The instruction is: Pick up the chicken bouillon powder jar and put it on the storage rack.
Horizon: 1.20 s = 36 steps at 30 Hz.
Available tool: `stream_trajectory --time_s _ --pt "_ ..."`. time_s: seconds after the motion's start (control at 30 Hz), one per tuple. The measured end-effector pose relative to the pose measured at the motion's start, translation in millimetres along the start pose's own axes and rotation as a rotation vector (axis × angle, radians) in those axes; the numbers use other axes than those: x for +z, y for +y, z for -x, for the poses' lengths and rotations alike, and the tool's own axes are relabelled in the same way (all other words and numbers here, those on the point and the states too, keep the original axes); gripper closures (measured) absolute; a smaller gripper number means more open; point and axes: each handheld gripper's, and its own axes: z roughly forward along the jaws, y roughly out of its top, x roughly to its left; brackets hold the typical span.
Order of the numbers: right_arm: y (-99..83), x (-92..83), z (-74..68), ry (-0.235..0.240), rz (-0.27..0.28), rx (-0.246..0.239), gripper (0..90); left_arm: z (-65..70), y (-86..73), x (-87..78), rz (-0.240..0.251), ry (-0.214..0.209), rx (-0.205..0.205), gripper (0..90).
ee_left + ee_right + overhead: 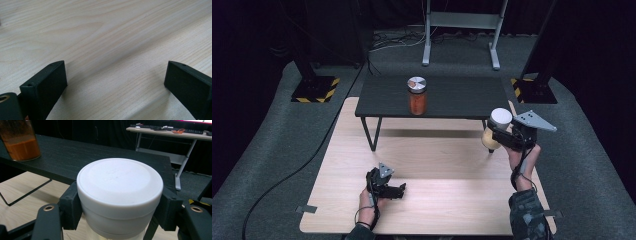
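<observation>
White-lidded jar (119, 195), round and upright, is clamped by the right hand-held gripper (507, 136) beside the dark counter (462, 97), while the left hand-held gripper (116, 82) is spread wide over pale wood.

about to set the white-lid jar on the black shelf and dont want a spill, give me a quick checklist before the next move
1. Right tongs clamped on the white-lid jar, just below its lid: ok.
2. Jar upright in the grip: ok in the right gripper view.
3. Jar lifted clear of the wooden table: ok.
4. Free space on the black shelf right of the orange jar: ok.
5. Left tongs open, holding nothing, low over the table, out of the way: ok.
6. Lid screwed tight: cannot tell.
</observation>
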Motion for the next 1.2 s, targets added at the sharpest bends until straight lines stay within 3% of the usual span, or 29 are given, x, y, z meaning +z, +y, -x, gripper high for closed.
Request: stream_trajectory --time_s 1.2 --pt "23.5 10.2 -7.5 0.042 0.007 -0.030 32.9 0.0 0.0 0.0 0.000 0.000 0.000 3.9"
